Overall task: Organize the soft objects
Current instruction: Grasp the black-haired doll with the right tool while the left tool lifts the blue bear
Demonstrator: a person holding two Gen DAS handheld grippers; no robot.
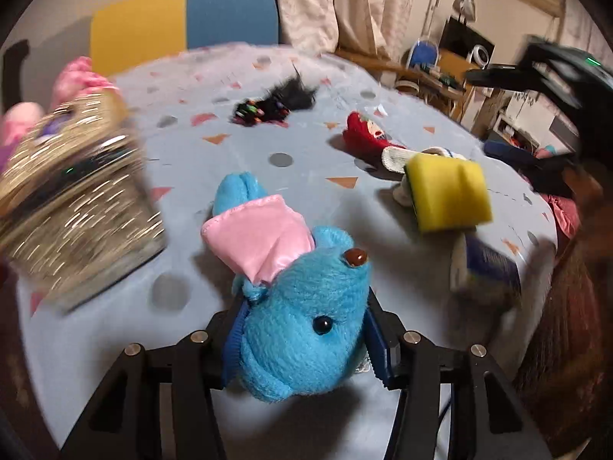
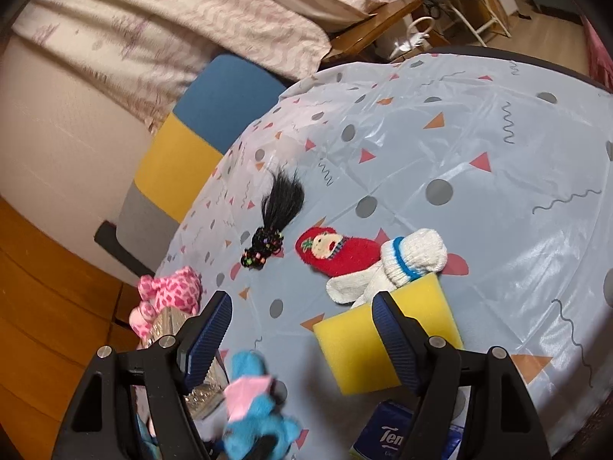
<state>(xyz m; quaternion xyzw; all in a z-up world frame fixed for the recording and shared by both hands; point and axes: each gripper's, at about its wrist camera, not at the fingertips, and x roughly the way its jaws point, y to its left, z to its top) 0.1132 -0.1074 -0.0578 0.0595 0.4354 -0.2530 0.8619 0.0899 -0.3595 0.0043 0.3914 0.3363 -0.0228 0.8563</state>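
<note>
A blue plush toy [image 1: 302, 318] with a pink satin ear is squeezed between the blue pads of my left gripper [image 1: 306, 333], just above the table; it also shows at the bottom of the right wrist view [image 2: 253, 421]. My right gripper [image 2: 302, 326] is open above the table with nothing between its fingers. A yellow sponge [image 2: 352, 349] lies behind its right finger. Beyond it lie a white sock [image 2: 406, 260], a red sock with a face [image 2: 337, 249] and a black hair tuft on a beaded band [image 2: 276, 211].
A glittery container [image 1: 76, 211], blurred, stands at the table's left edge with a pink spotted plush [image 2: 172, 291] beside it. A blue tissue pack [image 2: 390, 437] lies near the sponge. A patterned cloth covers the round table [image 2: 479, 134]. A yellow-and-blue chair [image 2: 207, 126] stands behind.
</note>
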